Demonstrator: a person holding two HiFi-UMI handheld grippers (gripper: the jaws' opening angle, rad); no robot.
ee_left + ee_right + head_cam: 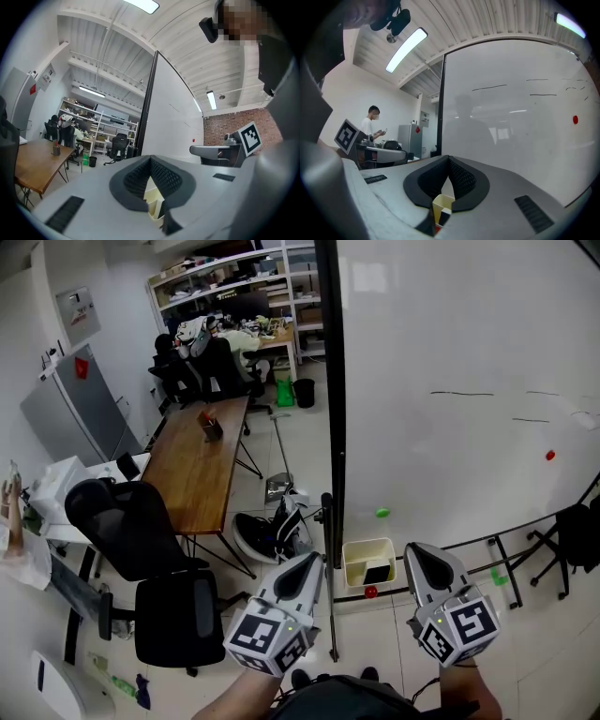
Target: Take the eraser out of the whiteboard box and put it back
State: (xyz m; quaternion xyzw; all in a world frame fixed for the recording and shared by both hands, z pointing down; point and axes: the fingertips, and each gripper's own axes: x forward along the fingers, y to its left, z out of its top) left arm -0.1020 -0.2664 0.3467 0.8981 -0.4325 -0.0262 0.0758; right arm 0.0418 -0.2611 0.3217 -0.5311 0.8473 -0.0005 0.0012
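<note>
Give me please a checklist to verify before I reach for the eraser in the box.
1. Eraser inside the box: ok, it lies in it.
2. Right tongs open for a grasp: not ok, shut and empty.
3. Left tongs free: ok, shut, holding nothing.
4. Tongs at the box: not ok, both are apart from it, one on each side.
5. Box firmly attached to the whiteboard: cannot tell.
</note>
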